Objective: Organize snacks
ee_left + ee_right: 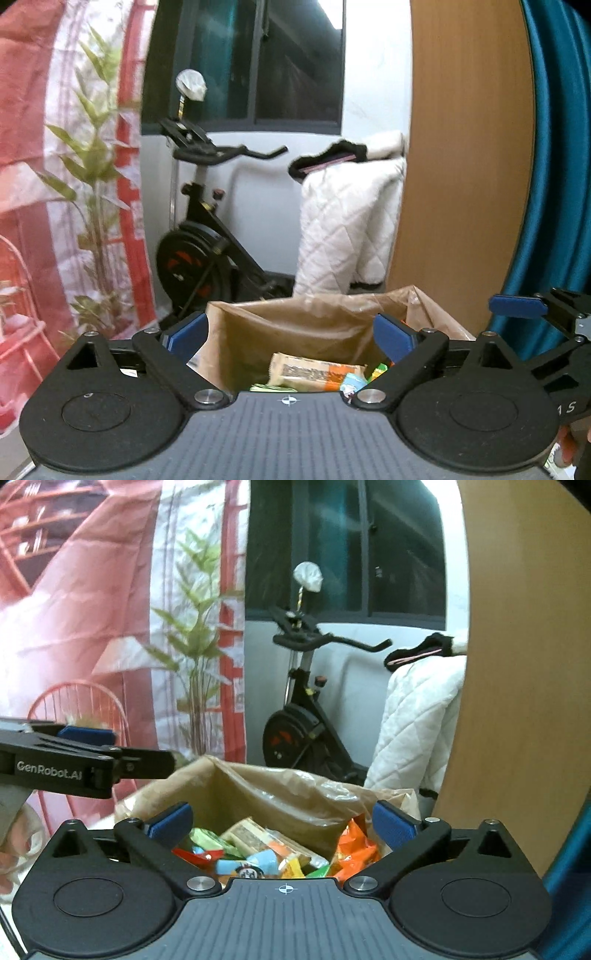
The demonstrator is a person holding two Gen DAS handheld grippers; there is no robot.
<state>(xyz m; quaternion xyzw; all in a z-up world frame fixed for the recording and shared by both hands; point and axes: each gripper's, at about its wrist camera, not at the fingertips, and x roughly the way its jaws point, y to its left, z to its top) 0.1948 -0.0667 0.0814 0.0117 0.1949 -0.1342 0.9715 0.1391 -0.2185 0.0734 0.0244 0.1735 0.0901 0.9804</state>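
Observation:
An open brown paper bag (295, 325) (277, 794) stands just ahead of both grippers. Inside lie several snack packs: a beige wafer pack (314, 373) (251, 836), an orange packet (356, 849), a light blue packet (258, 862) and a green one (207, 840). My left gripper (290, 334) hangs open above the bag's mouth with nothing between its blue pads. My right gripper (282, 821) is open too, over the bag and empty. One finger of the right gripper (517, 306) shows at the right of the left wrist view. A left finger (86, 734) shows at the left of the right wrist view.
Behind the bag stand an exercise bike (199, 236) (303, 720) and a white quilted cover (347, 221). A wooden panel (461, 147) and a teal curtain (554, 147) rise at the right. A plant (92, 166) and a red printed backdrop (74, 590) fill the left.

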